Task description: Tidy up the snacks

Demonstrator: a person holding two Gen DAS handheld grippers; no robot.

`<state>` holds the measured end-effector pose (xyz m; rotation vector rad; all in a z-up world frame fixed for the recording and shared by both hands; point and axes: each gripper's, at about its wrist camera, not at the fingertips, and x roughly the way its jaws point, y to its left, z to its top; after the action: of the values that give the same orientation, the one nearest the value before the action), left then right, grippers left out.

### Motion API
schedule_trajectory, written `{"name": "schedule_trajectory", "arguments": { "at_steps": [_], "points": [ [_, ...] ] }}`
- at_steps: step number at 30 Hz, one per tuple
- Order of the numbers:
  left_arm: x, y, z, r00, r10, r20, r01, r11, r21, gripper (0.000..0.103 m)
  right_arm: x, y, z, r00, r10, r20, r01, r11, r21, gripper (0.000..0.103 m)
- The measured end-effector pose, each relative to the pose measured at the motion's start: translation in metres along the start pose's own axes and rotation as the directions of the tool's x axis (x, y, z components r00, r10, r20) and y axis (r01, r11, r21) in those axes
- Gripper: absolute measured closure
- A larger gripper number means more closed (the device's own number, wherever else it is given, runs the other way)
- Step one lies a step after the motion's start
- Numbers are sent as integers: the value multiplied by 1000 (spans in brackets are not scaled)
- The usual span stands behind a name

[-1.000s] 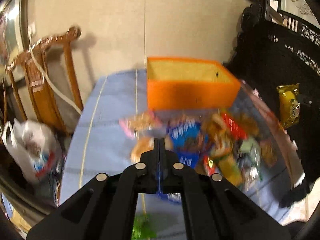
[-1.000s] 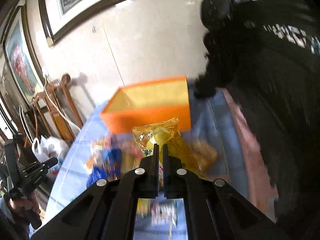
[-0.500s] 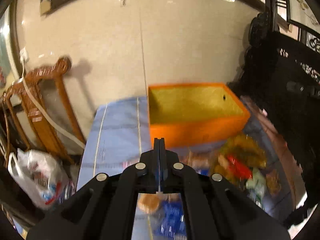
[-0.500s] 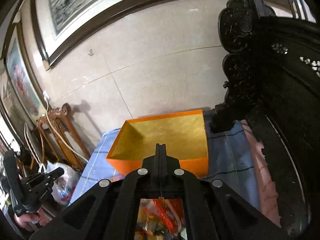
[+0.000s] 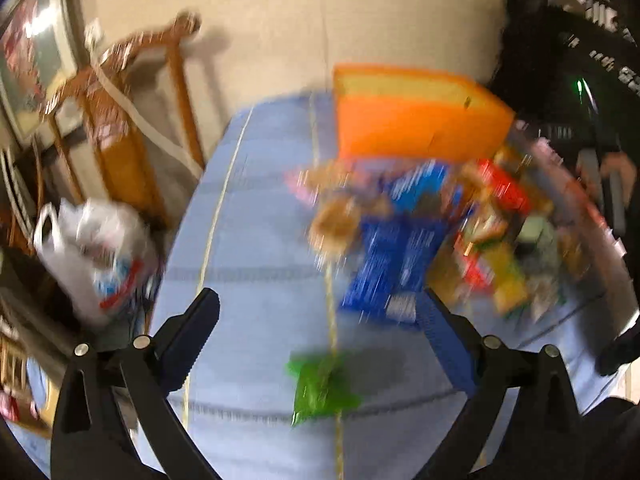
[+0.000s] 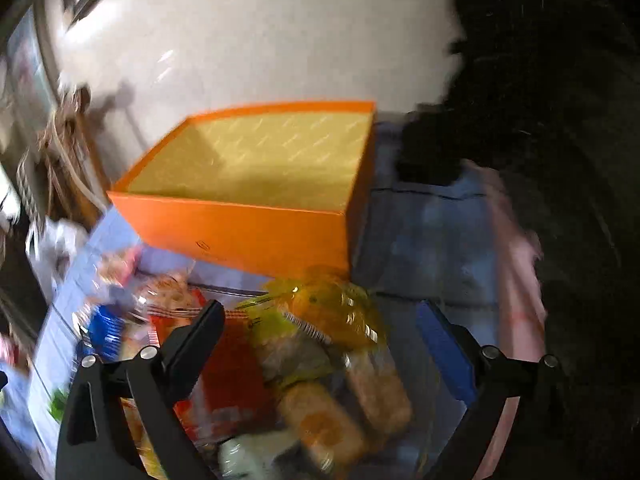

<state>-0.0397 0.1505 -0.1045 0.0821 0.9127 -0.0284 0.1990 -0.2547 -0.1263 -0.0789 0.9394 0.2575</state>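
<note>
An empty orange box [image 5: 416, 128] [image 6: 240, 232] with a yellow lining stands at the back of the table. In front of it lies a blurred pile of snack packets [image 5: 500, 232]. My left gripper [image 5: 318, 304] hovers over the cloth with its jaws opening wide and nothing between them. A green packet [image 5: 320, 388] lies just below it and a blue packet [image 5: 396, 248] just beyond. My right gripper [image 6: 320, 312] hangs above the pile, its jaws opening too. A yellow packet [image 6: 352, 316] and biscuit packs [image 6: 320, 412] lie under it, untouched.
A blue cloth [image 5: 256, 240] covers the table. A wooden chair [image 5: 120, 120] and a white plastic bag [image 5: 92, 256] stand off its left side. Dark carved furniture [image 6: 560, 120] rises on the right. A red packet [image 6: 232, 368] lies by the right gripper's left finger.
Both grippers were shut and now stand wide open. Both views have tipped down from the wall and box onto the snack pile.
</note>
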Motion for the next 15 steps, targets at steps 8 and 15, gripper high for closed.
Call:
{"name": "schedule_trajectory", "arguments": {
  "at_steps": [8, 15],
  "points": [
    [24, 27, -44, 993, 16, -115, -30, 991, -127, 7, 71, 24, 3, 978, -67, -197, -16, 921, -390, 15],
    [41, 17, -47, 987, 54, -149, -62, 996, -56, 7, 80, 23, 1, 970, -45, -237, -19, 965, -262, 54]
  ]
}}
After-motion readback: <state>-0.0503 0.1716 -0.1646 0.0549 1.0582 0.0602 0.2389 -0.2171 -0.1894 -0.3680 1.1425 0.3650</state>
